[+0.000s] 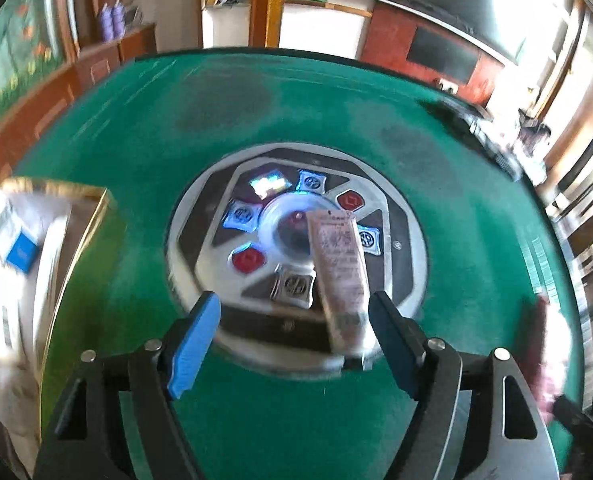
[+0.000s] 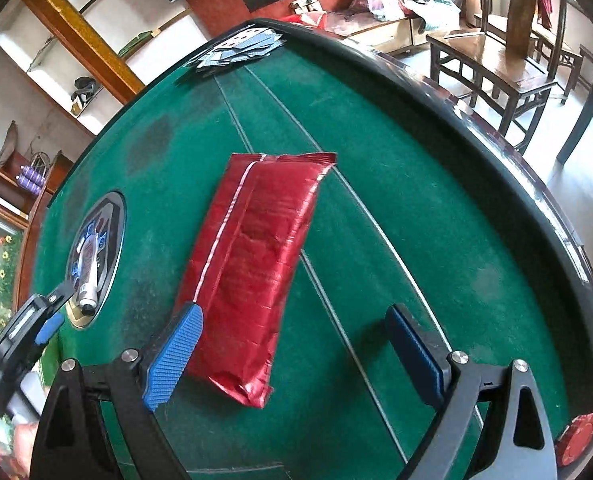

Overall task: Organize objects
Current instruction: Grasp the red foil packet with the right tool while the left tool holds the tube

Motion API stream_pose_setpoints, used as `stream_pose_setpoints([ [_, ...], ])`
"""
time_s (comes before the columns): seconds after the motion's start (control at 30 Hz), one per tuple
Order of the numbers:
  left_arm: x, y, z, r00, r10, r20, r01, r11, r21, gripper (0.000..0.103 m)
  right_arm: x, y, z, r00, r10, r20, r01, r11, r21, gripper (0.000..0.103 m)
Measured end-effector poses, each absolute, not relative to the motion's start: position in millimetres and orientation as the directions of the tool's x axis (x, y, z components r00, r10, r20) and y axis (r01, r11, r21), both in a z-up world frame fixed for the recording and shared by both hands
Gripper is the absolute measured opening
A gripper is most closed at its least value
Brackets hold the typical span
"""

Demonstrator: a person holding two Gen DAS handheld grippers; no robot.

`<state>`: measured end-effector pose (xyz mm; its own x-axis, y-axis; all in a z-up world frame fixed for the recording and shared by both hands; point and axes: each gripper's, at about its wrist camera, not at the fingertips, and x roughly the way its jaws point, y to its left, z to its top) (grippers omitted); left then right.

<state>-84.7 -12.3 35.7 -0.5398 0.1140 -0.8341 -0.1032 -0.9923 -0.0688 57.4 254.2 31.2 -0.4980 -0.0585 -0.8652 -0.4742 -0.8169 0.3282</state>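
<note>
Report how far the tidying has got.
Done: some items already lie in the gold-edged box. In hand: nothing gripped; the open left gripper has the tube between its jaws, and the open right gripper straddles the red packet. Left: both, plus the playing cards.

Green felt mahjong table [image 2: 416, 208]: red foil packet [image 2: 252, 264], scattered playing cards [image 2: 244, 46] at far edge, tube [image 1: 340, 276] on centre control panel [image 1: 256, 216].

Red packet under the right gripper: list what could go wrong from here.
1. The right gripper sits off-centre: its left finger touches the red packet while the other stands clear, so closing may shove it sideways.
2. The foil looks slippery and may crumple.
3. The left gripper nearby could get bumped.
</note>
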Motion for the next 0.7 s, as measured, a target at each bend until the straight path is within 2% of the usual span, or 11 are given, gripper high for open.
stream_pose_setpoints([
  [0.13,-93,19,20,-0.518,0.095,-0.850,-0.194,-0.981,0.008,0.076,55,251,32,-0.502,-0.074,-0.861,-0.455,-0.825,0.336,0.095],
  [0.17,-89,26,20,-0.550,0.081,-0.831,-0.212,-0.976,0.045,0.078,55,251,32,-0.504,-0.073,-0.860,-0.454,-0.825,0.336,0.095],
  [0.23,-84,31,20,-0.559,0.108,-0.822,-0.258,-0.965,0.049,0.072,55,253,31,-0.504,-0.073,-0.861,-0.455,-0.825,0.336,0.095],
  [0.27,-84,31,21,-0.551,0.137,-0.823,-0.275,-0.961,0.024,0.059,55,253,31,-0.506,-0.075,-0.859,-0.454,-0.824,0.339,0.095],
  [0.3,-82,30,22,-0.548,0.141,-0.825,-0.284,-0.959,0.024,0.037,55,254,31,-0.507,-0.075,-0.859,-0.453,-0.824,0.340,0.095],
  [0.33,-80,29,24,-0.551,0.144,-0.822,-0.298,-0.954,0.032,0.027,54,254,31,-0.507,-0.072,-0.859,-0.454,-0.825,0.337,0.095],
  [0.37,-80,26,24,-0.546,0.152,-0.824,-0.305,-0.952,0.027,0.024,53,254,31,-0.506,-0.069,-0.860,-0.456,-0.825,0.335,0.095],
  [0.53,-71,2,27,-0.490,0.264,-0.831,-0.312,-0.943,-0.116,0.020,46,247,31,-0.505,-0.055,-0.861,-0.451,-0.834,0.318,0.095],
  [0.7,-51,-9,32,-0.473,0.314,-0.823,-0.313,-0.933,-0.177,0.018,34,231,30,-0.495,-0.016,-0.869,-0.439,-0.859,0.266,0.095],
])
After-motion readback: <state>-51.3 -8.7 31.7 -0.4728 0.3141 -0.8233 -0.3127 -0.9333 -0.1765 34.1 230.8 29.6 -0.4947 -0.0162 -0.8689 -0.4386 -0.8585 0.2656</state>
